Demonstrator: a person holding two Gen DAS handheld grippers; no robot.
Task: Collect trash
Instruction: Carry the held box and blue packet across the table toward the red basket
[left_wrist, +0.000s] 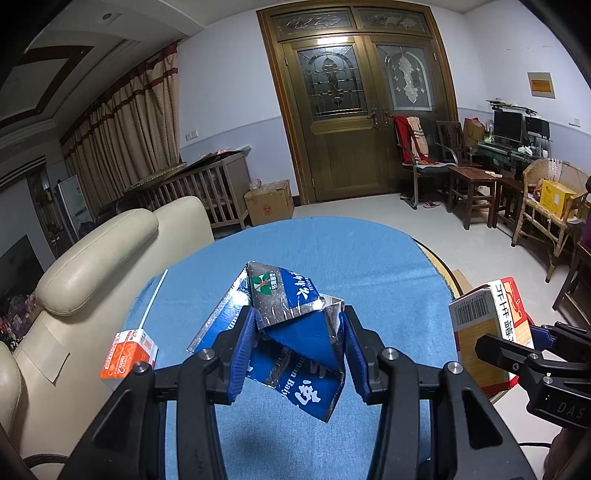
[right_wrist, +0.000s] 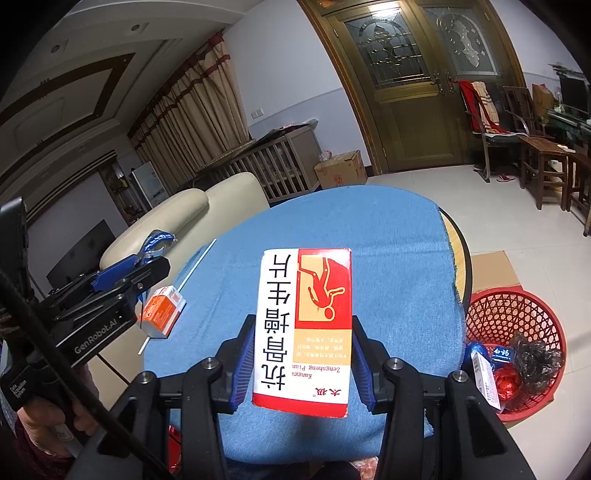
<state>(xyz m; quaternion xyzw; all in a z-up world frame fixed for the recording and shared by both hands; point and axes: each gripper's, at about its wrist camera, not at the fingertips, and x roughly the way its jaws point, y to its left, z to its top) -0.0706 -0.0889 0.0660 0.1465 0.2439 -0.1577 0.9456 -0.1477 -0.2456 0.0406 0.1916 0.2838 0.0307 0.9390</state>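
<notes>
Left wrist: left gripper (left_wrist: 300, 345) clamping crushed carton (left_wrist: 291, 332), right gripper (right_wrist: 301, 363) clamping medicine box (right_wrist: 304, 328)

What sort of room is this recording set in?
Most likely a home living room: a cream leather sofa, a wooden double door with leaded glass, and long beige curtains.

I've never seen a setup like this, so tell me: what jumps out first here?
Two hand-held grippers each clamp a piece of rubbish above a blue-covered table: the left gripper squeezes a crumpled blue carton, the right gripper a red-and-white medicine box. Right of the table, on the floor, stands a red basket holding trash.
</notes>
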